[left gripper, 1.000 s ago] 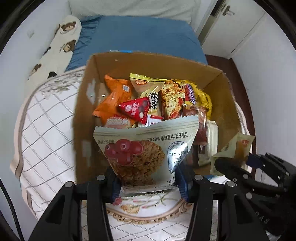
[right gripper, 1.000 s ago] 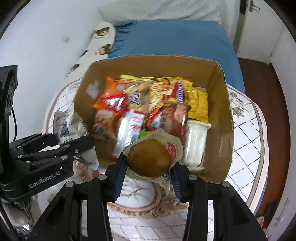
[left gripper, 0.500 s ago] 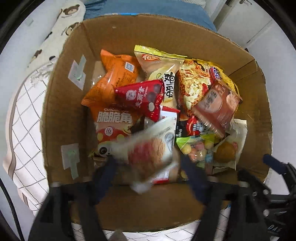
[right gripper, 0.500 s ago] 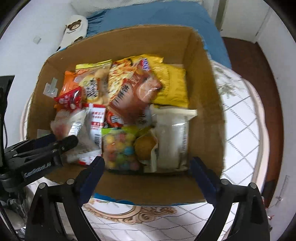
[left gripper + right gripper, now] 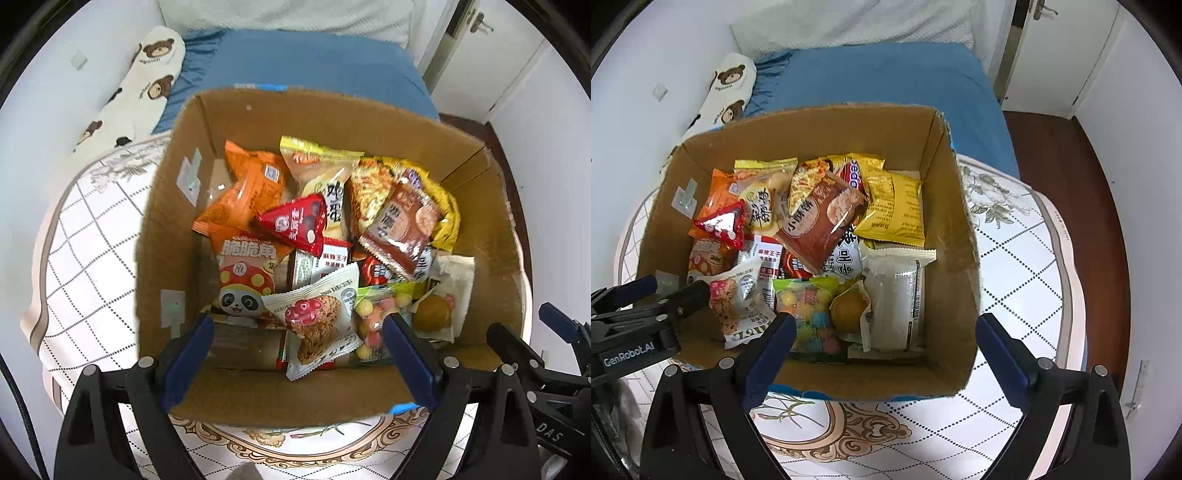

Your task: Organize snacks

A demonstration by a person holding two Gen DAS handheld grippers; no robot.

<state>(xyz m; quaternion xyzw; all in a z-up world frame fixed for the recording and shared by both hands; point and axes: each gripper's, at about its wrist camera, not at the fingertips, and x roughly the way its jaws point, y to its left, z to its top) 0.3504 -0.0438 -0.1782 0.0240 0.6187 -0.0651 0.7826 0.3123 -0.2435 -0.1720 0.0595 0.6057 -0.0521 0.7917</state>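
**Snack packets fill cardboard box as both grippers hang open above it**

A brown cardboard box (image 5: 166, 236) stands on a round table (image 5: 1027, 266) covered in a white lattice-print cloth, its flaps up and its floor crowded with snack packets. Along the box's near wall lie a white cereal-bar packet (image 5: 317, 317) printed with red berries, tilted on one corner, a clear bag of coloured candy balls (image 5: 376, 317) just beside it, and a round golden bun in a clear wrapper (image 5: 436, 314) toward the near right corner. A frosted white packet (image 5: 897, 295) rests against the right wall. Further back sit a red triangular packet (image 5: 295, 221), an orange bag (image 5: 247, 188), a brown-red packet (image 5: 402, 225) and a yellow bag (image 5: 894, 206) near the far right corner; a panda-print bag (image 5: 243, 280) leans at the left wall. The left gripper (image 5: 297, 354) and the right gripper (image 5: 884, 347) both hover over the near edge, blue-padded jaws spread wide and holding nothing. Beyond the table stretches a blue-sheeted bed (image 5: 886, 77) with a bear-print pillow (image 5: 147, 70).
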